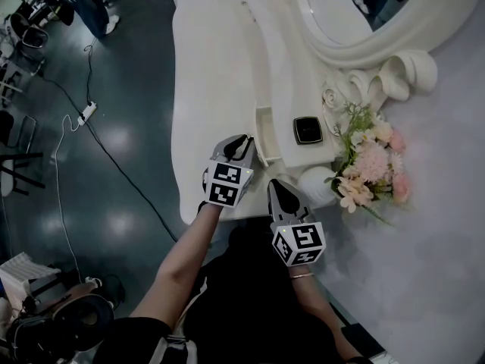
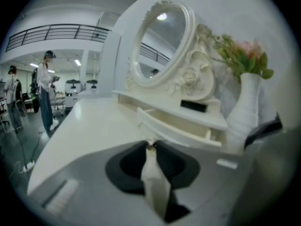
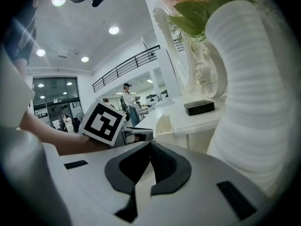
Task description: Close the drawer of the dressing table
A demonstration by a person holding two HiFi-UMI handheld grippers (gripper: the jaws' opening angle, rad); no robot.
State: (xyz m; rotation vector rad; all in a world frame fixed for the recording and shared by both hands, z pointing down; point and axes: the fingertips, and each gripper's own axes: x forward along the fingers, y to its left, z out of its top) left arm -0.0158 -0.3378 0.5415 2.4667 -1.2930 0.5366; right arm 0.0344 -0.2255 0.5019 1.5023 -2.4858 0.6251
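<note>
The white dressing table [image 1: 212,74] carries a raised shelf under the oval mirror [image 1: 356,14]. Its small drawer [image 1: 263,139] stands pulled out toward the table top; I also see the drawer [image 2: 178,128] in the left gripper view and the drawer [image 3: 162,126] in the right one. My left gripper [image 1: 244,144] is at the middle of the drawer front. In its own view the left gripper [image 2: 150,145] has its tips together on a small knob-like piece. My right gripper [image 1: 279,192] hangs beside the white vase [image 1: 314,184], apart from the drawer; the right gripper [image 3: 150,144] is shut and empty.
A black box [image 1: 308,130] lies on the shelf above the drawer. The vase [image 3: 249,93] with pink flowers [image 1: 375,161] stands close to the right gripper. A cable and power strip [image 1: 87,112] lie on the dark floor at the left. People [image 2: 46,93] stand far off.
</note>
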